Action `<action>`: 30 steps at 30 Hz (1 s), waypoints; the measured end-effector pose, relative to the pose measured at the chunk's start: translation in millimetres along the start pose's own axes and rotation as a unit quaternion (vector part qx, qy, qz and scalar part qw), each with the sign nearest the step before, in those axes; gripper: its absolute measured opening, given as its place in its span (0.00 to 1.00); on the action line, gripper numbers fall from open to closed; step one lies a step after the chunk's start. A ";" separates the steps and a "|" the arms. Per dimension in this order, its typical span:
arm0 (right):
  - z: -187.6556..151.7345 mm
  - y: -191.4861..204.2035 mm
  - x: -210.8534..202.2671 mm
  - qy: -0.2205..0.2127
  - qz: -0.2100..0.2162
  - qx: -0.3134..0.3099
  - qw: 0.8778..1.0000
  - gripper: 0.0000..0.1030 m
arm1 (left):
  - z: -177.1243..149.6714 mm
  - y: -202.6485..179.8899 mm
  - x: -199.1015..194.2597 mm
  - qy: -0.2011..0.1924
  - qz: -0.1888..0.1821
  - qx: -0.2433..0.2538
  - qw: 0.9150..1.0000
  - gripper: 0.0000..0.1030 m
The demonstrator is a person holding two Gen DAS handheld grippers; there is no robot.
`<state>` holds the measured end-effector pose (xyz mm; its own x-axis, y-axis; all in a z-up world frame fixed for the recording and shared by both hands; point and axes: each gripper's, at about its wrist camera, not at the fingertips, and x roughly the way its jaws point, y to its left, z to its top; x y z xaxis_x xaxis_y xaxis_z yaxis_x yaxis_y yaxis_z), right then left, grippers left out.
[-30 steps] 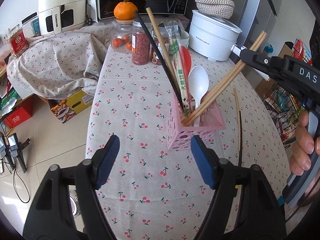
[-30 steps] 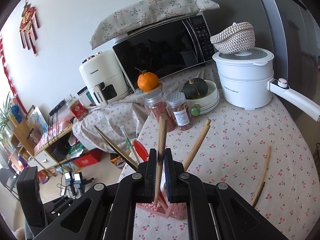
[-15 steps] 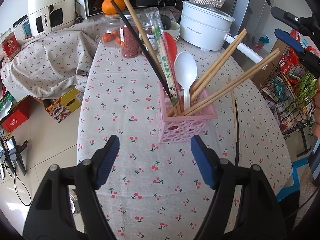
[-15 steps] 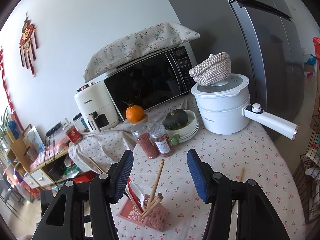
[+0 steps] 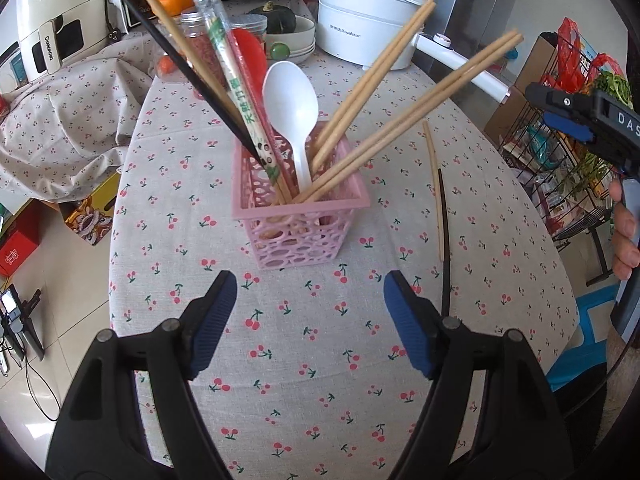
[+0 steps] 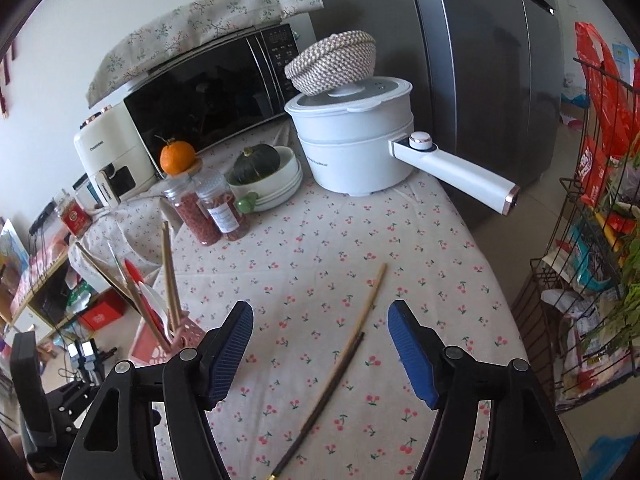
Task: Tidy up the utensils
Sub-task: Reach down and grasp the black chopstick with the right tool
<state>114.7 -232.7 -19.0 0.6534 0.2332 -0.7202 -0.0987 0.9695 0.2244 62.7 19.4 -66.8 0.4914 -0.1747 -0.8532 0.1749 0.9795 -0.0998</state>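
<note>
Two chopsticks, one tan (image 6: 366,307) and one dark (image 6: 320,404), lie flat on the counter (image 6: 400,240) between the right gripper (image 6: 320,350) fingers, which have just been opening, empty. Light, stiff, thin, likely slippery: pinch mid-shaft. The left gripper (image 5: 310,322) fingers stand apart, empty, the basket (image 5: 300,216) just ahead.

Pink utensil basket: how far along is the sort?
Mostly done. The pink perforated plastic basket already holds the white plastic spoon, wooden chopsticks, a black chopstick and a wrapped pair. Nothing is in hand: the right gripper, its jaws just opened, and the left gripper are both empty. Left on the cherry-print tablecloth: one light wooden chopstick and one dark chopstick.
</note>
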 end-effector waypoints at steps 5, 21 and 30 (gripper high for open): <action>-22.2 -18.1 35.9 0.088 -0.043 0.003 0.995 0.69 | -0.5 -16.4 8.5 0.012 -0.001 0.024 1.000 0.74; -38.1 -35.3 128.5 0.202 -0.053 0.060 0.976 0.40 | -11.0 -33.3 26.9 0.046 0.003 0.049 0.998 0.74; -35.2 -21.8 147.0 0.204 -0.083 0.047 0.974 0.27 | -14.9 -34.6 26.4 0.051 0.001 0.056 0.997 0.74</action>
<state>186.5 -216.8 -152.8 0.3004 0.1037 -0.9482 0.0647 0.9896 0.1287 56.9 -17.6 -93.5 0.4043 -0.1555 -0.9013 0.2705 0.9617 -0.0446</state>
